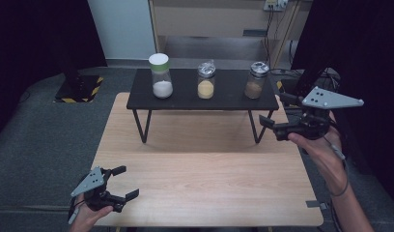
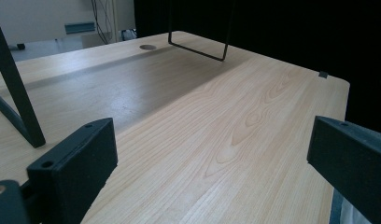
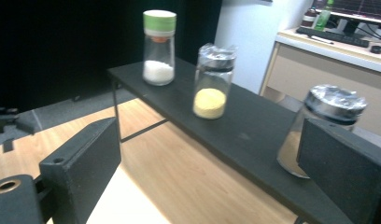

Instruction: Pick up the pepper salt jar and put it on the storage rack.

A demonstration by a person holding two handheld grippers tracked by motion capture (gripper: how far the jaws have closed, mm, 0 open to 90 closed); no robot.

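While held level, right gripper point(image 1: 265, 110) gaping, near brown-filled jar point(image 1: 256, 80)

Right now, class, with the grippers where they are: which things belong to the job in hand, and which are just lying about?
In the job:
- open right gripper
- foil-capped glass jar of brown powder, nearest its jaws
- low black shelf it stands on

Lying about:
- green-lidded jar of white powder
- foil-capped jar of yellow powder
- open left gripper, idle
- light wooden table

Lab: black curtains point(image 1: 35, 34), monitor desk point(image 3: 338, 44)
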